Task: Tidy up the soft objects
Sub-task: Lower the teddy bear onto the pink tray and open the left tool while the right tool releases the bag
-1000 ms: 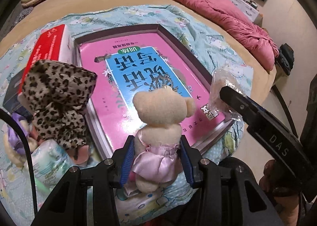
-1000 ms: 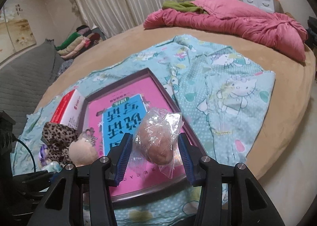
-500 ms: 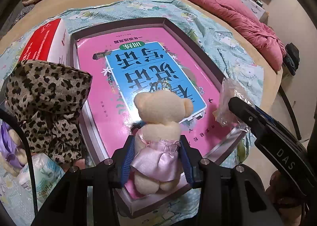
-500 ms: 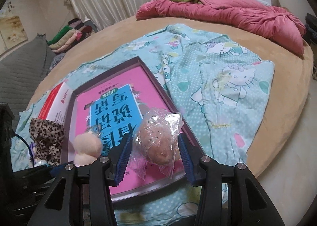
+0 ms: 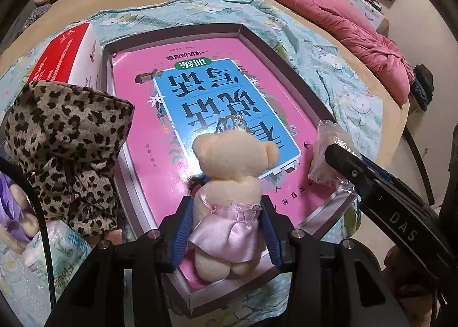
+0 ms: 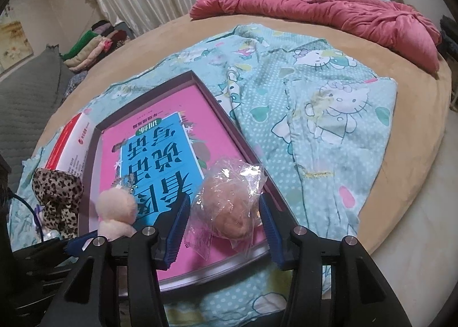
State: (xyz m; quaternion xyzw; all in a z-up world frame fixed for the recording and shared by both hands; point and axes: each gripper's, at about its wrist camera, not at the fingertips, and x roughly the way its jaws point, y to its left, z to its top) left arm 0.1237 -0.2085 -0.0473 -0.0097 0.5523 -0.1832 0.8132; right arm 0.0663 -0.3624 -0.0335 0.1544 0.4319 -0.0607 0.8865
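Two soft things over the tray (image 5: 289,69) at once, one in each gripper. In the left gripper (image 5: 224,229), a cream teddy bear (image 5: 229,172) in a pink satin skirt, bottom down on the pink book (image 5: 200,92) that lines the tray, near the tray's closest edge; blue pads against the skirt on both sides, so pinched, though lightly by the look of it. In the right gripper (image 6: 226,226), a brownish soft lump in a crinkled clear bag (image 6: 232,206), resting on the same book at the tray's near right corner; jaws opening, bag between them, a sliver of gap showing beside each pad, so probably no longer gripped.

Done so far, judging by the layout: both items brought to the tray and set down or nearly so, release under way on the right.

Left to do: full release of the bear, then the rest of the pile outside the tray's left edge, on the patterned blanket (image 6: 315,98) over the bed — a leopard-print plush (image 5: 65,138), something purple (image 5: 11,206) partly hidden behind it, and a tissue pack (image 5: 54,252). Red and white box (image 5: 68,55) beside the tray probably not part of the sorting. Roughly under halfway, as a guess.
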